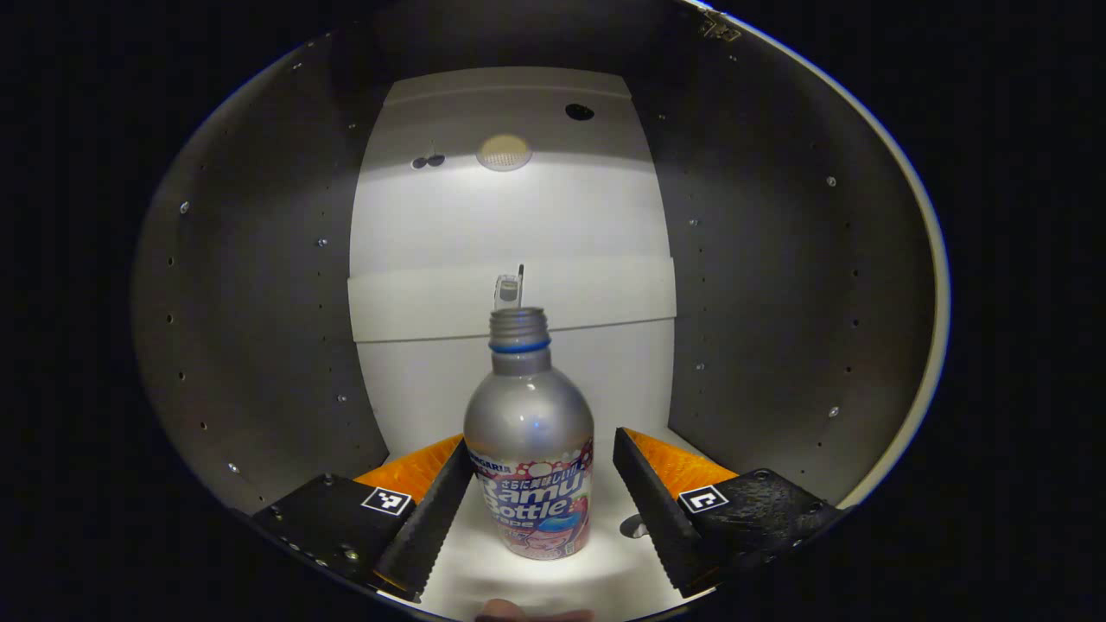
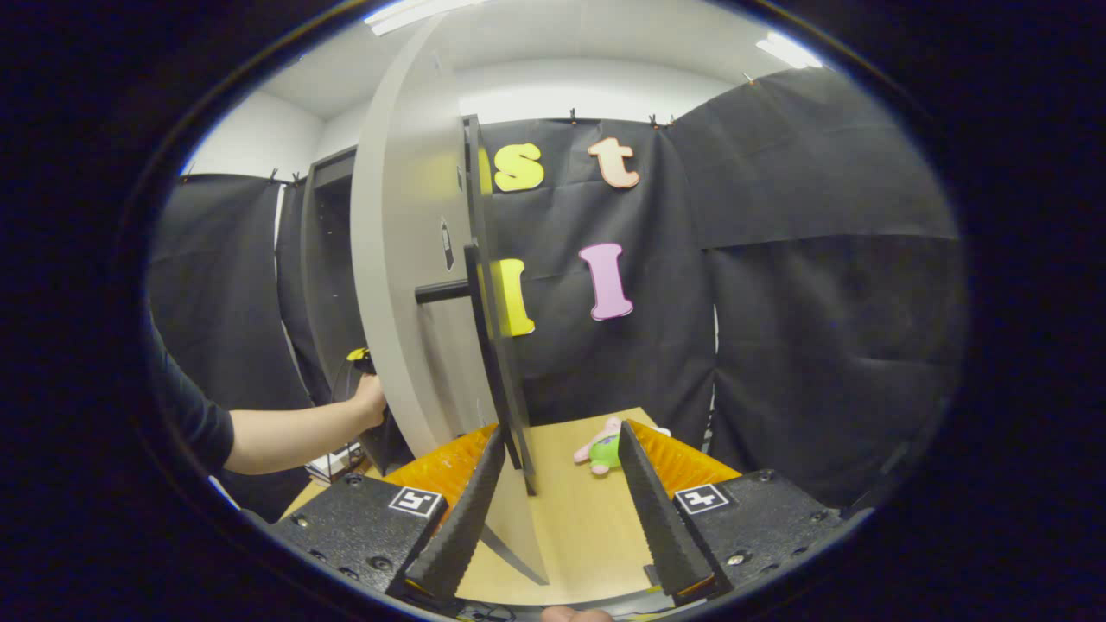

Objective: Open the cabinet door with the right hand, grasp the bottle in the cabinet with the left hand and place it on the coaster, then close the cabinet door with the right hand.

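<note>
In the left gripper view a silver bottle (image 1: 529, 432) with a printed label and no cap stands upright on the cabinet's white floor (image 1: 605, 570). My left gripper (image 1: 536, 510) is open around its lower half; the left finger is close against the label and a gap shows on the right. In the right gripper view the cabinet door (image 2: 406, 285) is swung open and seen edge-on. Its long black handle (image 2: 488, 345) runs down between the fingers of my open right gripper (image 2: 562, 518), near the left finger.
Dark side walls (image 1: 259, 328) and a white back panel (image 1: 510, 225) enclose the bottle. A person's arm (image 2: 294, 432) reaches into the cabinet body (image 2: 328, 259). A small pink and green plush toy (image 2: 603, 449) lies on the wooden table (image 2: 579, 518) beyond the door.
</note>
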The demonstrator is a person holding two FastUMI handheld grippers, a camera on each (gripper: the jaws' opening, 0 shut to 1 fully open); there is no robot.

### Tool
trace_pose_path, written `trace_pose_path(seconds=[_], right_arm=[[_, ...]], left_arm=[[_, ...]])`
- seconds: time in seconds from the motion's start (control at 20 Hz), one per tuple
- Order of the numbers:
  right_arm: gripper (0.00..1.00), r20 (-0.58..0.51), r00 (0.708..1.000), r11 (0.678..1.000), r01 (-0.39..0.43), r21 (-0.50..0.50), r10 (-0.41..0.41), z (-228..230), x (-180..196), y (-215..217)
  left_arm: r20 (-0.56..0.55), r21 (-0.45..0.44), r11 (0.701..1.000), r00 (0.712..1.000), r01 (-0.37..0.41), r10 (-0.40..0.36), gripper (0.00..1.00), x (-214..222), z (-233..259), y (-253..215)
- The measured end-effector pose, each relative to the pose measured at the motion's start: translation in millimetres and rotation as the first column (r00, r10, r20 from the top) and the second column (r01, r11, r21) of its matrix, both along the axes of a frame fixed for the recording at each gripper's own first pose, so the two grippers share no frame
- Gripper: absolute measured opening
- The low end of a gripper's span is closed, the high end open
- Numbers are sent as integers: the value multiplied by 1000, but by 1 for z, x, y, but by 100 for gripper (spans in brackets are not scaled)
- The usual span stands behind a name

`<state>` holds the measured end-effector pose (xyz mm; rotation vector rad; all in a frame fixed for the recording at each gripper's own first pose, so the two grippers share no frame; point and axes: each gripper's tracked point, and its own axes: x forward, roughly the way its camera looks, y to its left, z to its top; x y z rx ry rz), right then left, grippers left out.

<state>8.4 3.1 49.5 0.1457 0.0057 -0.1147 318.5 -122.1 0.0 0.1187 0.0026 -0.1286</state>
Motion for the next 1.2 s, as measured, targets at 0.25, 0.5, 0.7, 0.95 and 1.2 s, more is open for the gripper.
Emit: trace_pose_path(seconds=[0.25,0.5,0.7,0.95,1.2], right_arm=[[87,9,1000,997,-3,-79,4,2,1,-4],[89,18,999,996,-48,-77,50,2,3,-7],[91,20,994,991,-108,-74,109,0,6,-8],[92,28,982,980,-185,-72,187,-1,9,-7],[92,27,977,974,-210,-88,213,-3,9,-8]], left_arm=[[17,-28,999,1000,-19,20,90,-7,8,10],[48,-65,997,998,-47,50,78,-51,28,31],[67,-116,991,994,-74,82,78,-119,37,58],[56,-128,983,988,-134,142,78,-213,17,96],[78,-102,975,975,-198,207,78,-296,-19,118]])
